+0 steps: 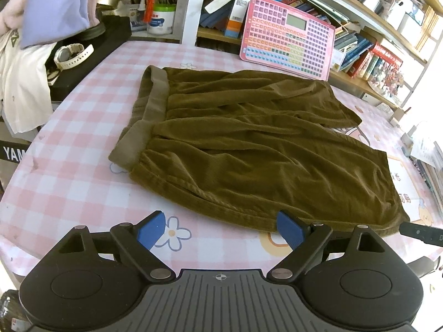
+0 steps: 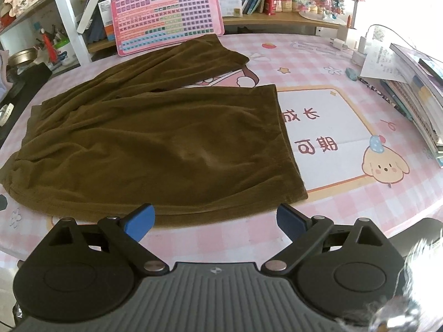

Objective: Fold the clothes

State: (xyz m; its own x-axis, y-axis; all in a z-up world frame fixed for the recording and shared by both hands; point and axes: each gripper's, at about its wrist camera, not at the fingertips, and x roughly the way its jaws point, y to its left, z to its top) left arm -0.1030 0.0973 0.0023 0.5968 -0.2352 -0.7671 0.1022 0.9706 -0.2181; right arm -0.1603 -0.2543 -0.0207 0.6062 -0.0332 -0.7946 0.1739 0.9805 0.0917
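Olive-brown velvet shorts [image 1: 249, 144] lie spread flat on the pink checked tablecloth [image 1: 69, 166], waistband to the left, the two legs to the right. In the right wrist view the same shorts [image 2: 155, 144] fill the left half, leg hems pointing right. My left gripper [image 1: 220, 228] hovers open just short of the shorts' near hem, nothing between its blue pads [image 1: 151, 228]. My right gripper [image 2: 216, 221] stands open too, at the near hem by the closer leg's corner, its blue pads [image 2: 139, 221] gripping nothing.
A pink keyboard toy [image 1: 288, 47] leans on the bookshelf behind the shorts. Pale clothes [image 1: 25, 83] and a white watch [image 1: 72, 55] sit at the left. Stacked books [image 2: 415, 96] and chargers [image 2: 360, 47] line the right edge. The right gripper's black tip [image 1: 420, 233] shows at the left view's right side.
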